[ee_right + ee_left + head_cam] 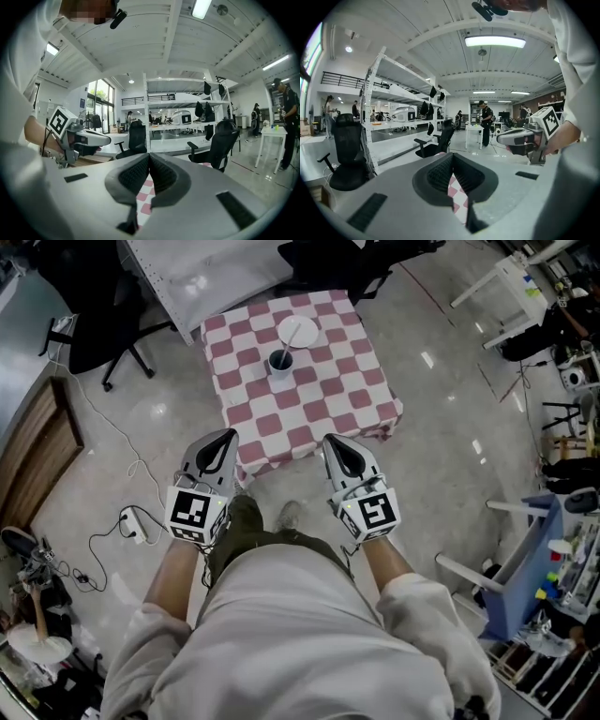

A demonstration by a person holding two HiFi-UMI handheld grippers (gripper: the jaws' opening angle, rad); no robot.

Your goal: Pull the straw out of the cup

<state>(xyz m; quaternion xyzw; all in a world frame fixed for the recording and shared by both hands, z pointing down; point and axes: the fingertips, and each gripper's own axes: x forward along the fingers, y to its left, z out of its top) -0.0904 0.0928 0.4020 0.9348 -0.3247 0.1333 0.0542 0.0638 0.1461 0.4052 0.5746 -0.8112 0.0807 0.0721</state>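
A dark cup (279,361) stands on the far half of a small table with a pink-and-white checked cloth (323,399). A thin white straw (292,339) leans out of the cup toward a white plate (309,331) behind it. Both grippers hang short of the table's near edge, well away from the cup. My left gripper (228,436) is shut with nothing in it, its tips meeting over the cloth (452,157). My right gripper (330,441) is shut and empty too (149,156). Each shows in the other's view: the right gripper (520,138), the left gripper (86,137).
A black office chair (103,324) stands left of the table and a grey table (206,273) behind it. Cables and a power strip (131,523) lie on the floor at left. Blue shelving (530,582) with clutter stands at right. White shelving and other people show far off.
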